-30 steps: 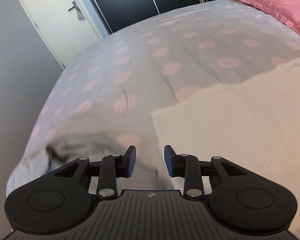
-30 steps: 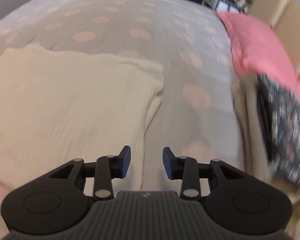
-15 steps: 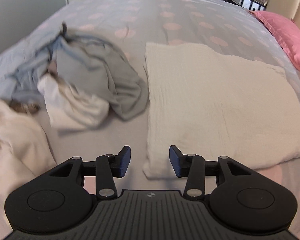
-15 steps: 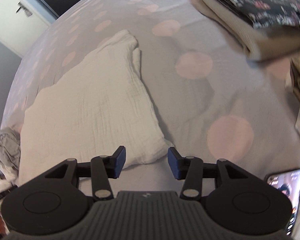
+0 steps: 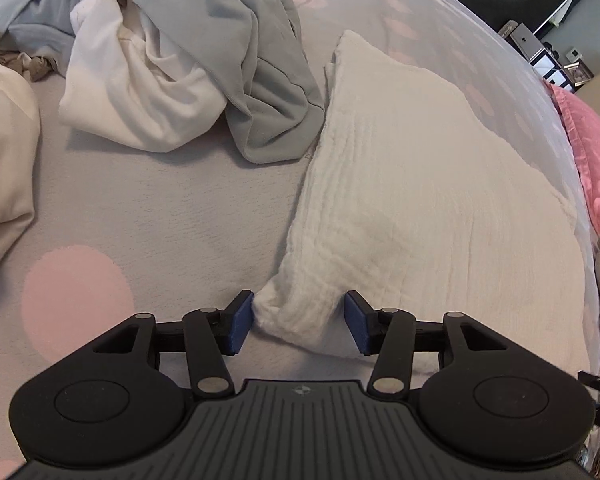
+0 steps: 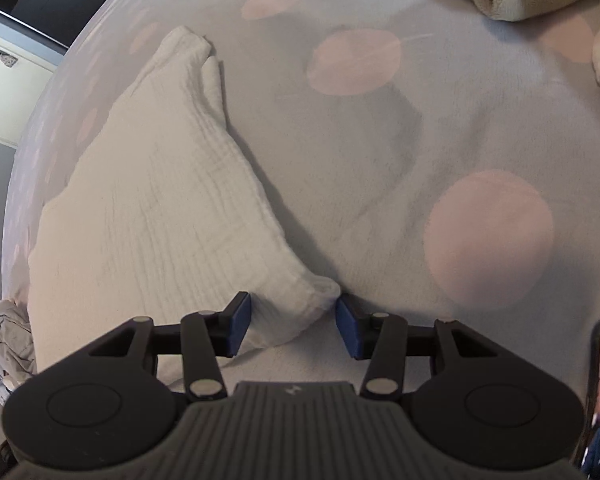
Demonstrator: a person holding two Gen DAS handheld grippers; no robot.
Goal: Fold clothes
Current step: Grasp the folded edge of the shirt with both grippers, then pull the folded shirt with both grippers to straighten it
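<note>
Squeezing too early could grab the bed cover (image 5: 148, 208) too, because your left hand-held gripper (image 5: 298, 320), opening, and spread right hand-held gripper (image 6: 292, 322) each sit around a bottom corner of the white cloth (image 5: 420, 184).

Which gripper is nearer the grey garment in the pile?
Left. The left gripper straddles the cream cloth's corner on the side where the grey garment lies; the right gripper straddles the opposite near corner.
</note>
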